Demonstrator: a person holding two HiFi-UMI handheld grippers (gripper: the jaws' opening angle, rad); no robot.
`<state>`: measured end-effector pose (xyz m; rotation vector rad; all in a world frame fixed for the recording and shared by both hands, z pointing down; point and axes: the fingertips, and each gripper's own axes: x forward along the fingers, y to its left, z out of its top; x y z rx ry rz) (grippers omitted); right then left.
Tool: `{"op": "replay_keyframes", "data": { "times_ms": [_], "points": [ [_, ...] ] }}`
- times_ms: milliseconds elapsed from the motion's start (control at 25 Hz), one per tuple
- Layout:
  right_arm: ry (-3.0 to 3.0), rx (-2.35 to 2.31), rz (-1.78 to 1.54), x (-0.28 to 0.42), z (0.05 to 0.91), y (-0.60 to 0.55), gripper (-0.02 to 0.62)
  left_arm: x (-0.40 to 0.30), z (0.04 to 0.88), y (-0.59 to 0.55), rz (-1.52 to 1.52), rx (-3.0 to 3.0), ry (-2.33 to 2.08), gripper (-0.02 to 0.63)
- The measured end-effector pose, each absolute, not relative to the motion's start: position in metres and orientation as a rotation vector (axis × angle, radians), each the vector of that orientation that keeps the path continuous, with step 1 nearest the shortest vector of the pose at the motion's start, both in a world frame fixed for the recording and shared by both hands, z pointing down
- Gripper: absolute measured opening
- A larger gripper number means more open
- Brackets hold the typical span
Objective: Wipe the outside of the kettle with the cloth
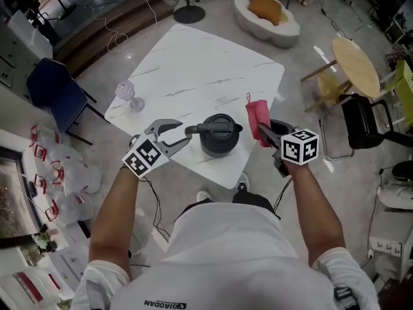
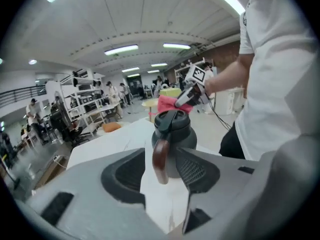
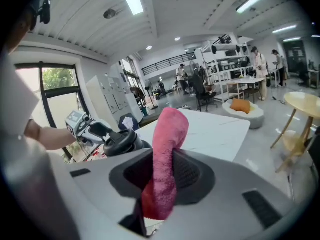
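A dark kettle (image 1: 219, 135) stands near the front edge of the white marble table (image 1: 193, 63), its handle (image 1: 193, 130) pointing left. My left gripper (image 1: 182, 135) is open, and the handle's tip lies between its jaws. In the left gripper view the brown handle (image 2: 160, 160) hangs in the gap with neither pad pressing on it, and the kettle body (image 2: 175, 136) sits just beyond. My right gripper (image 1: 266, 133) is shut on a pink cloth (image 1: 257, 117), held just right of the kettle. In the right gripper view the cloth (image 3: 167, 144) stands up between the pads, and the kettle lid (image 3: 120, 143) lies to the left.
A small pale stemmed glass (image 1: 129, 96) stands at the table's left edge. A blue chair (image 1: 55, 92) is on the left. A round wooden table (image 1: 356, 64) and a black chair (image 1: 364, 118) are on the right. A white seat with an orange cushion (image 1: 266, 15) lies beyond.
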<state>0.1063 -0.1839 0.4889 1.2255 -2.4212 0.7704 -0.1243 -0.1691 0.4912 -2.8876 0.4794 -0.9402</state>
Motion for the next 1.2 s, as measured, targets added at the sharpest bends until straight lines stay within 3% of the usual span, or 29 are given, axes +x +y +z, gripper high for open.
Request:
{"op": "replay_keyframes", "data": {
  "times_ms": [200, 280, 560, 800, 1200],
  "points": [
    [-2.493, 1.354, 0.743, 0.11, 0.479, -0.165, 0.106, -0.124, 0.478, -0.153, -0.678, -3.077, 0.862, 0.12],
    [-2.544, 1.404, 0.73, 0.11, 0.469, -0.155, 0.106, -0.124, 0.476, -0.143, -0.609, -3.124, 0.993, 0.113],
    [-2.623, 1.406, 0.662, 0.118, 0.448, -0.138, 0.106, -0.131, 0.462, -0.112, -0.567, -3.001, 1.379, 0.001],
    [-2.634, 1.287, 0.618, 0.122, 0.448, -0.114, 0.104, -0.119, 0.458, -0.09, -0.27, -3.087, 1.662, -0.002],
    [-2.597, 1.228, 0.699, 0.129, 0.473, -0.076, 0.103, -0.085, 0.471, -0.049, -0.27, -3.077, 1.807, -0.002]
  ]
}}
